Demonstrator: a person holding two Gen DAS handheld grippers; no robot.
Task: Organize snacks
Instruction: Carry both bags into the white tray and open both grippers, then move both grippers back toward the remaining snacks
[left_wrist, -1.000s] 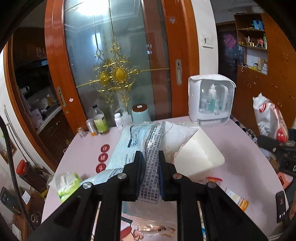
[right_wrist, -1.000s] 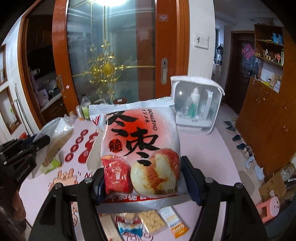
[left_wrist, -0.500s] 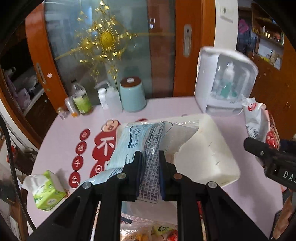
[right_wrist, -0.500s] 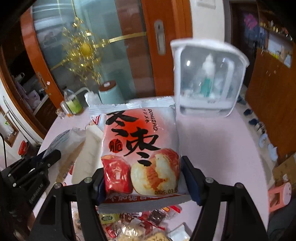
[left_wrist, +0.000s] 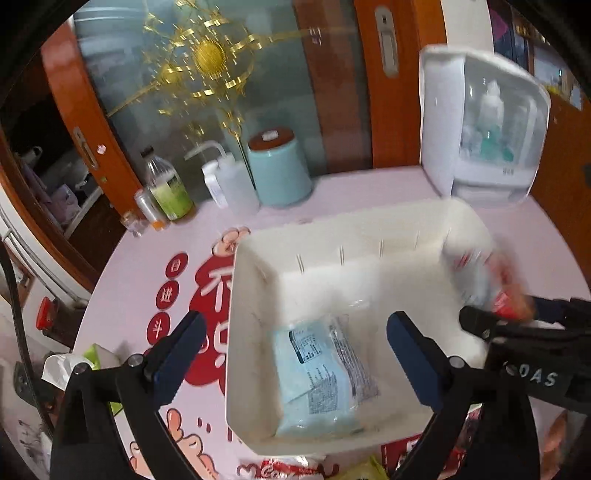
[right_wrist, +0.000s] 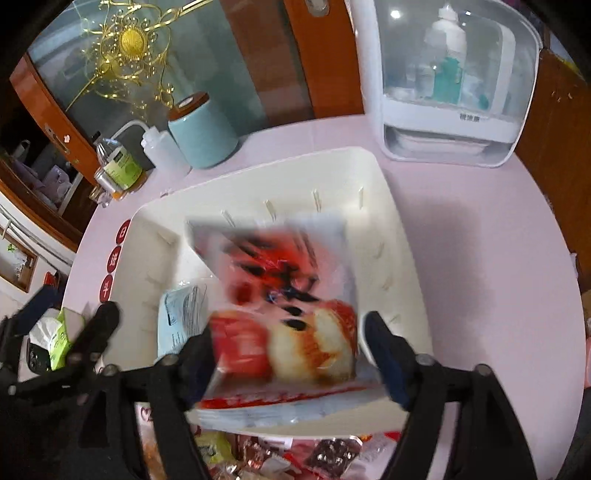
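White plastic bin (left_wrist: 255, 280) on the pink worktop (left_wrist: 369, 184), rectangular, smooth-walled, thin ribs along the inner sides. Inside, flat on the floor at the near end: pale-blue snack packet (left_wrist: 321, 373), crinkly film, printed text on a clear strip. Over the bin's right half: red-and-white snack bag (right_wrist: 291, 306), glossy, puffy, motion-blurred, black characters on the face.

Left claw (left_wrist: 291, 354) above the bin's near end, jaws just swung wide apart, nothing pinched; blue packet below and between the fingers, clear of both pads. Right claw (right_wrist: 288, 350) also spread, jaws just opening; red-and-white bag between the fingers, its lower corner against the left finger (right_wrist: 195, 354), a gap before the right one, so no longer clamped. In the left wrist view, the same bag only a red blur at the bin's right wall.

Behind the bin: mint-green canister (left_wrist: 279, 166) with brown lid, cylindrical; translucent squeeze bottle (left_wrist: 232, 181) with bent spout; clear bottle (left_wrist: 168, 188) with green label. Far right: white box-shaped appliance (right_wrist: 443, 81) with clear window, bottles inside. Left edge of the worktop: green tissue pack (right_wrist: 55, 336). Near edge: heap of assorted wrapped snacks (right_wrist: 295, 458), shiny foil and film.
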